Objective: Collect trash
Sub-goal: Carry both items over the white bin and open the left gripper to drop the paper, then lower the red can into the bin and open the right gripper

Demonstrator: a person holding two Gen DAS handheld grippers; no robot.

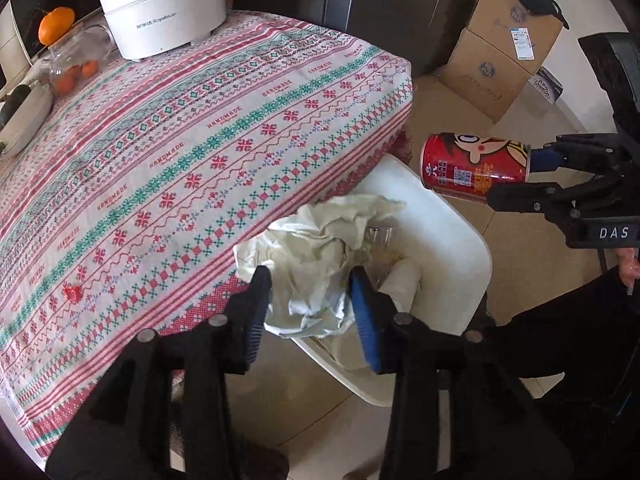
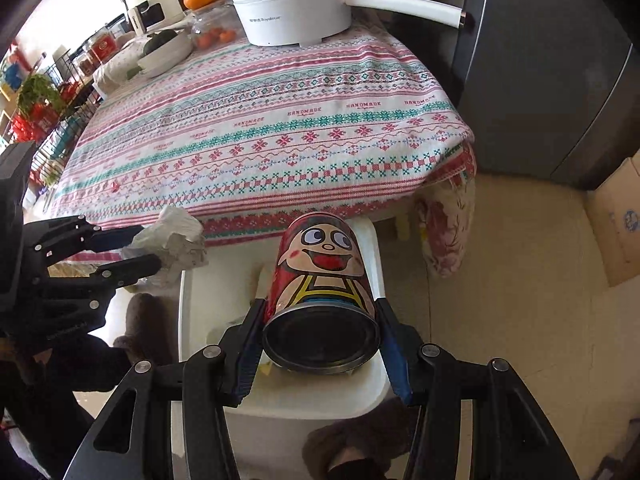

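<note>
My left gripper [image 1: 310,304] is shut on a crumpled white paper wad [image 1: 316,248] and holds it over the near edge of a white bin [image 1: 448,240] beside the table. It also shows in the right wrist view [image 2: 138,246], with the wad [image 2: 172,236]. My right gripper [image 2: 322,332] is shut on a red cartoon can [image 2: 320,276], held on its side above the white bin [image 2: 372,384]. In the left wrist view the can [image 1: 476,168] and right gripper [image 1: 524,174] hover over the bin's far side. A small red cap [image 1: 72,293] lies on the tablecloth.
The table has a patterned tablecloth [image 1: 180,140], a white electric pot [image 1: 164,12], a glass jar of oranges [image 1: 76,68] and a white dish [image 2: 166,54]. Cardboard boxes [image 1: 500,52] stand on the floor. A dark fridge [image 2: 540,72] is right of the table.
</note>
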